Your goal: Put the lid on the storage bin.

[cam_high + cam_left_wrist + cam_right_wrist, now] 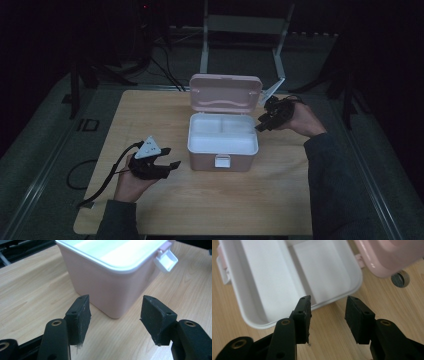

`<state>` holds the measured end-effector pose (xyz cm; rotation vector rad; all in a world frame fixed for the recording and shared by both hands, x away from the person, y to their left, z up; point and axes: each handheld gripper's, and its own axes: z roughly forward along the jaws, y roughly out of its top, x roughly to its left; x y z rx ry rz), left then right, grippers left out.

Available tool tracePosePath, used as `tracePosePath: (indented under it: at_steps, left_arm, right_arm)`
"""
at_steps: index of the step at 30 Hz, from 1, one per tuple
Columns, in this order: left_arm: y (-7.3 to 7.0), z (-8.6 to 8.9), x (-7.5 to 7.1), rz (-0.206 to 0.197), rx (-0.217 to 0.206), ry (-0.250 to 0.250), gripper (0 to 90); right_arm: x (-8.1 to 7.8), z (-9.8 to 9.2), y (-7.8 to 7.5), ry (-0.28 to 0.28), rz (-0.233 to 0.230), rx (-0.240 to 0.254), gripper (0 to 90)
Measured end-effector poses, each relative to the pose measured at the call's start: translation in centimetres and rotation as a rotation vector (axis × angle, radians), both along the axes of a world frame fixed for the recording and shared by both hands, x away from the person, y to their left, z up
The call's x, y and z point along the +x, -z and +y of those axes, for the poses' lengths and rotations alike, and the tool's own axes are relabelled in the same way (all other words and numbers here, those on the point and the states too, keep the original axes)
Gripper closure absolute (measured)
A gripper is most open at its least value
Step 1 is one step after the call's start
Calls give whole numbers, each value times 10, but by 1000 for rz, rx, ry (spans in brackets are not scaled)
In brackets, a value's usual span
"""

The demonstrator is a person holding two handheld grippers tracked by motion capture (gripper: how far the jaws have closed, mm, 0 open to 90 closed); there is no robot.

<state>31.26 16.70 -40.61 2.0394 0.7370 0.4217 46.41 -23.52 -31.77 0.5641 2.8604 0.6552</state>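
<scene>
The pink box (223, 150) stands lid-up (white tray inside), both tongs (169, 157) (261, 123) gaping, empty.

the high view is dim and grainy, its upper edge and corners sunk in near-black, with the pale wooden tabletop (150, 115) the best-lit area. both gripper views are brighter, with soft glare on the pink plastic box's white interior (112, 252), and the near black jaws at the bottom edge look slightly soft.
</scene>
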Motion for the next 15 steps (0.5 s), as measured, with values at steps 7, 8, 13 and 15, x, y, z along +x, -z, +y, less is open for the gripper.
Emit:
tracePosePath:
  at_steps: [7, 8, 13, 15]
  left_arm:
    - [-8, 10, 24, 16, -24, -5, 424]
    - [-10, 13, 31, 22, -36, -10, 424]
    - [-16, 19, 49, 35, -56, -28, 448]
    - [-20, 19, 57, 39, -43, -34, 449]
  right_arm:
    - [8, -11, 7, 73, 1, 58, 525]
    - [9, -12, 8, 78, 4, 72, 524]
    - [12, -18, 7, 99, -9, 119, 511]
    - [13, -19, 6, 98, -15, 134, 510]
